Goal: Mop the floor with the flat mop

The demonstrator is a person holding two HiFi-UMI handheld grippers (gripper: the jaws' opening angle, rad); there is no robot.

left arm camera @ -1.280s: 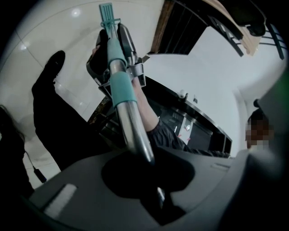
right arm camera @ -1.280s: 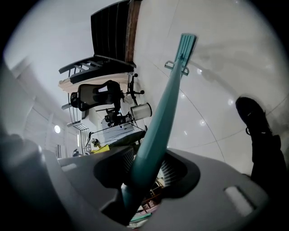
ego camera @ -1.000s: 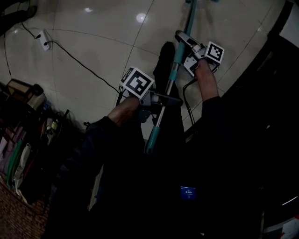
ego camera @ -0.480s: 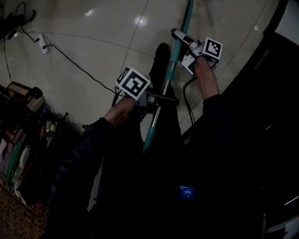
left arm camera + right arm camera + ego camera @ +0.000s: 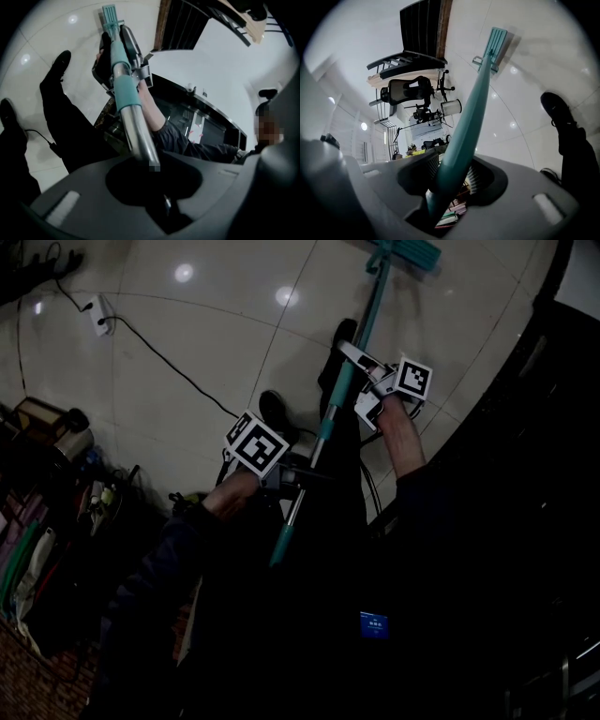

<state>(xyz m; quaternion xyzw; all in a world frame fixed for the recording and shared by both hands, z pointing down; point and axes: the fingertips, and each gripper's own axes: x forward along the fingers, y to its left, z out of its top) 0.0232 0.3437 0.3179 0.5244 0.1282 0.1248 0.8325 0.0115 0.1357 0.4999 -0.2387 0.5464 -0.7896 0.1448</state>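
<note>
Mopping looks under way, but there's no wet/dry line on the floor, so amt done can't be judged. Left tongs pinch the flat mop near its top end, right tongs pinch it further down, and the mop head sits on tiles ahead. Open tile fwd & left; power strip w/ cable cross the far left, and dark furniture is close on the right.

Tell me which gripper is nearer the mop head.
Right. The right gripper clamps the mop handle partway along, closer to the mop head. The left gripper clamps the same handle nearer its top end, farther from the head.
</note>
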